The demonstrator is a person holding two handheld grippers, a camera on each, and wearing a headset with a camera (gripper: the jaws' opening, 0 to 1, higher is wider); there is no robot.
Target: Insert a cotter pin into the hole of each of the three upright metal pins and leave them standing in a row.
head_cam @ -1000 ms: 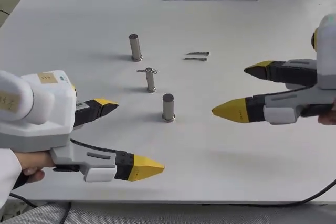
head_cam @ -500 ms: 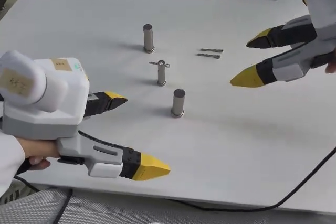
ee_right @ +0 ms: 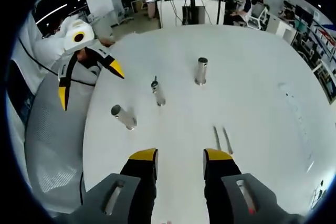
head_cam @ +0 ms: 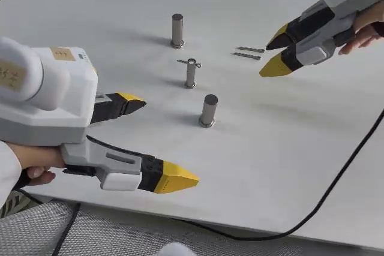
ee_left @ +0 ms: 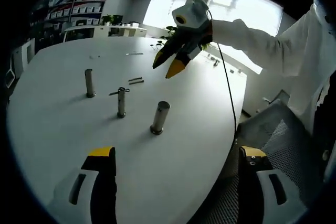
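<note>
Head view: three metal pins (head_cam: 209, 111) upright in a row on the counter (head_cam: 108, 16), inserted cotter pin (head_cam: 188, 62) through the middle one. Right hand-held gripper (head_cam: 266, 60) spread, empty, just beside two loose cotter pins (head_cam: 249, 53). Left gripper view: left hand-held gripper (ee_left: 177, 153) spread wide, empty, facing the row. Right gripper view: jaws parted, loose cotter pins just ahead
</note>
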